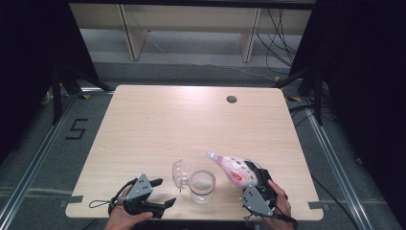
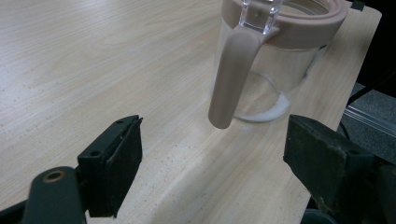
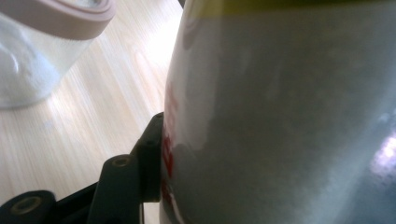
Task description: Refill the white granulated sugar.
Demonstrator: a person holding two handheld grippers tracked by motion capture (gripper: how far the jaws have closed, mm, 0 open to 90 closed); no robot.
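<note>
1. Black jaws of your left gripper stand wide with nothing in them, near the left edge, resting.
2. Your right gripper squeezes the pink pouch, tipped toward the jar, so you can likely pour.
3. Right between them, the glass jar waits with its lid flipped open.
4. Farther back, the wooden table is bare.

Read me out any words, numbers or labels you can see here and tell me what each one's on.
"5": black tape figure on the floor left of the table.
Red and white print on the pouch held in the right gripper: too small and blurred to read in the high view, too close and blurred in the right gripper view.
Glass jar: no lettering visible.
</note>
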